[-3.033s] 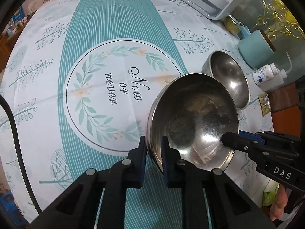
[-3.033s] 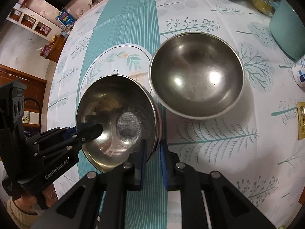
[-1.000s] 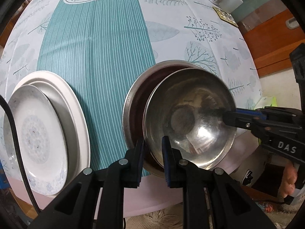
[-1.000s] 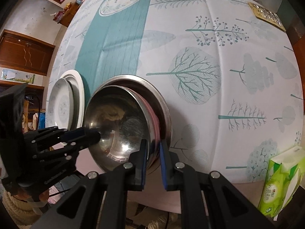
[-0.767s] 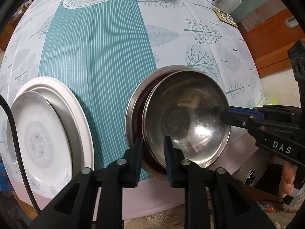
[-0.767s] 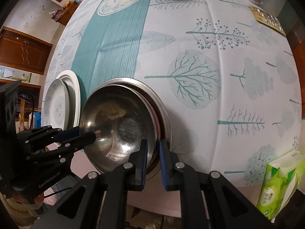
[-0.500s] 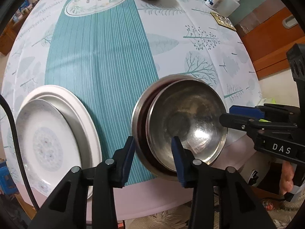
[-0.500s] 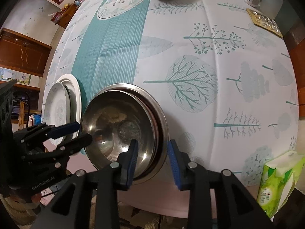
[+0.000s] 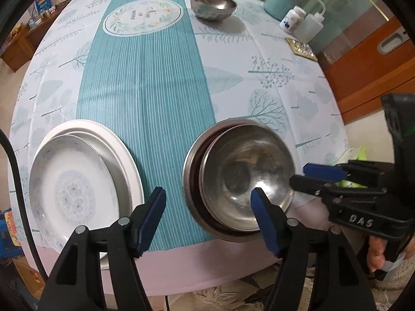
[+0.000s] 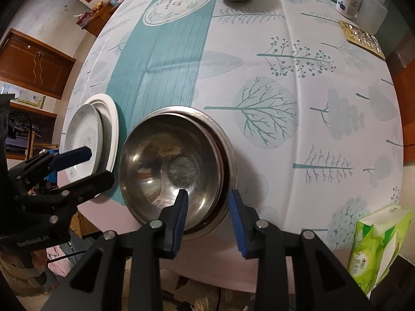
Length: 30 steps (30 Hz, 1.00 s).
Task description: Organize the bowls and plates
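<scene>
As seen from the left wrist: left hand-held gripper [image 9: 207, 204] spread wide, released, before the steel bowl [image 9: 246, 176] nested in a larger bowl [image 9: 192, 163] at the counter [image 9: 145, 83] edge, plates [image 9: 77, 181] alongside. From the right wrist: right hand-held gripper [image 10: 207, 204] likewise released, straddling the bowl rim untouching; only here, a green tissue pack [image 10: 378, 246].

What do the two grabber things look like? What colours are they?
Both are black frames with silver bolts and blue pads on two fingers. The left gripper has a black cable beside it; the right gripper has white letters "DAS" on its side, seen from the left wrist.
</scene>
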Tool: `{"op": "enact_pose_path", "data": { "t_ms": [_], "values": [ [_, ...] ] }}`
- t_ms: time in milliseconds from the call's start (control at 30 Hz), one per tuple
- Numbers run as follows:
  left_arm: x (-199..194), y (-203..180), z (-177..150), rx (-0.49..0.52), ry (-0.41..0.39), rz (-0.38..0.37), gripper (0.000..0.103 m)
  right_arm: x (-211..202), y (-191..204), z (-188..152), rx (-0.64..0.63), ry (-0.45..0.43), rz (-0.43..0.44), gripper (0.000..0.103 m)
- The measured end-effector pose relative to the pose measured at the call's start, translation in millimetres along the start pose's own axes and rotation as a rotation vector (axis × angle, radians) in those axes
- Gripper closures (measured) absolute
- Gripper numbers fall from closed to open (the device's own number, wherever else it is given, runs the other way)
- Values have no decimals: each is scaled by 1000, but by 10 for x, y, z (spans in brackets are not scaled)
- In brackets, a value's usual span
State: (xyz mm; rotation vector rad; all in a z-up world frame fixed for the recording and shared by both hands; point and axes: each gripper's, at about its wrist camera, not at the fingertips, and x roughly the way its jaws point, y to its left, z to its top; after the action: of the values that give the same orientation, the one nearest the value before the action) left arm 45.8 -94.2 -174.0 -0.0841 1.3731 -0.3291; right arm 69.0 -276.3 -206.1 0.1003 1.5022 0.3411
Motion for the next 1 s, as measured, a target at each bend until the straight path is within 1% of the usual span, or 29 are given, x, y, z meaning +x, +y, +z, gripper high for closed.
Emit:
{"op": "enact_pose_path", "data": {
  "t_ms": [133, 267, 367, 500, 633, 833, 867, 933, 967, 1000],
  "values": [
    [-163, -64, -11, -7, -44, 0, 29, -99, 9, -49, -10, -15, 10, 70],
    [-322, -164, -13, 1, -87, 10, 28, -277, 2, -69, -25, -50, 15, 70],
    [-449, -228, -6, 6, -116, 20, 27, -458, -1, -64, -40, -89, 19, 70],
    [-658, -335, 23, 21, -162, 34, 23, -754, -21, -45, -66, -155, 27, 70],
    [-851, -437, 105, 43, -192, 55, 23, -988, -47, -4, -91, -205, 26, 70],
    [-1240, -569, 361, 82, -274, 114, 23, -1383, -106, 169, -114, -287, -6, 70],
    [-1297, -580, 399, 84, -286, 118, 23, -1453, -115, 206, -116, -303, -12, 69],
    [-1446, -589, 515, 85, -321, 128, 22, -1618, -128, 281, -122, -341, -23, 63],
    [-1507, -590, 575, 84, -339, 134, 20, -1702, -134, 319, -122, -364, -30, 58],
    [-1578, -582, 644, 86, -360, 143, 18, -1800, -147, 365, -121, -394, -40, 55]
  ]
}}
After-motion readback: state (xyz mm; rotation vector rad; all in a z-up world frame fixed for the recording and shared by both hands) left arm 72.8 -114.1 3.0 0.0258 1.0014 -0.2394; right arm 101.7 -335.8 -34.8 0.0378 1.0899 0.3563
